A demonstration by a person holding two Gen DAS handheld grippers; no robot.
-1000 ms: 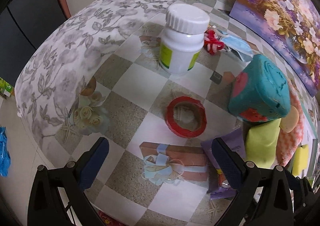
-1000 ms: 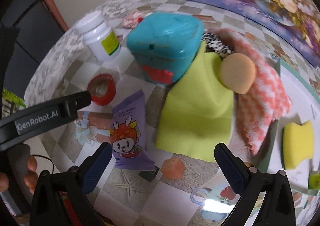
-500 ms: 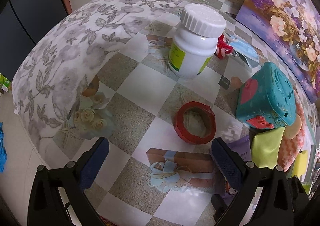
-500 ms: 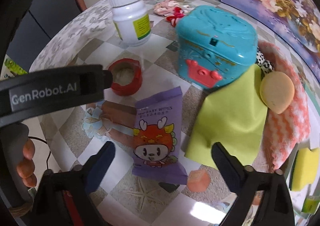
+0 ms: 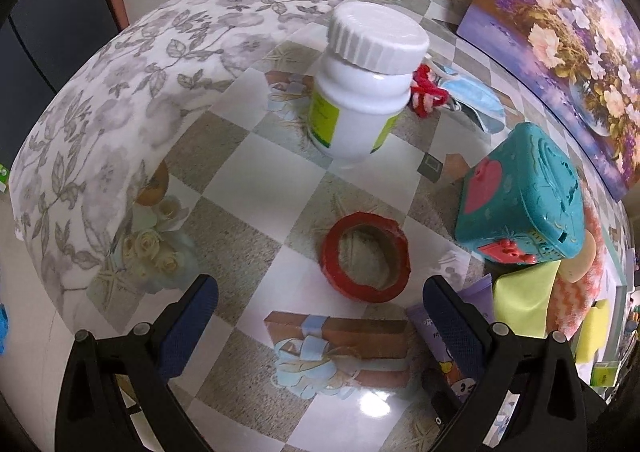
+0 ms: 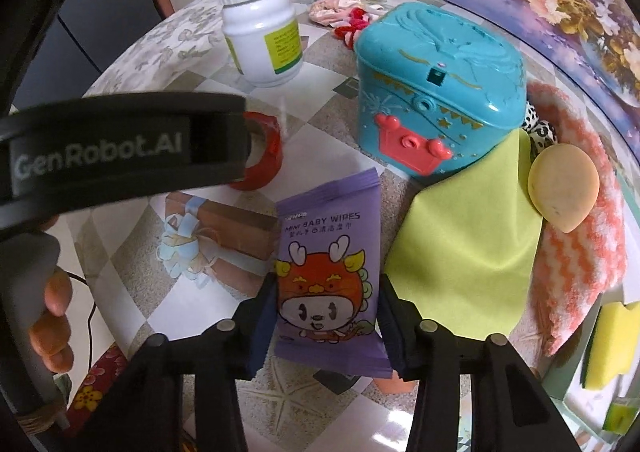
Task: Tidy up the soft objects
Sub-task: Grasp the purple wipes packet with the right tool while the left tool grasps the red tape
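only right view shows right claw [image 6: 326, 318] clamping purple wipes pack [image 6: 330, 272]

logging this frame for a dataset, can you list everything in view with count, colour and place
baby wipes pack: 1, purple, between the right fingers
pill bottle: 1, white with green label, upright at the back
tape roll: 1, red, flat, mid table
toy chest: 1, teal with red clasp, closed, on the green cloth's far edge
cloth: 1, lime green, right of the wipes
towel: 1, pink and white, under the cloth
puff: 1, beige, on the towel
sponge: 1, yellow, far right
face mask: 1, blue, behind the bottle
hair ties: a few, red and pink, back
painting: 1, purple floral, along the wall
left gripper: open, empty
right gripper: shut on the wipes
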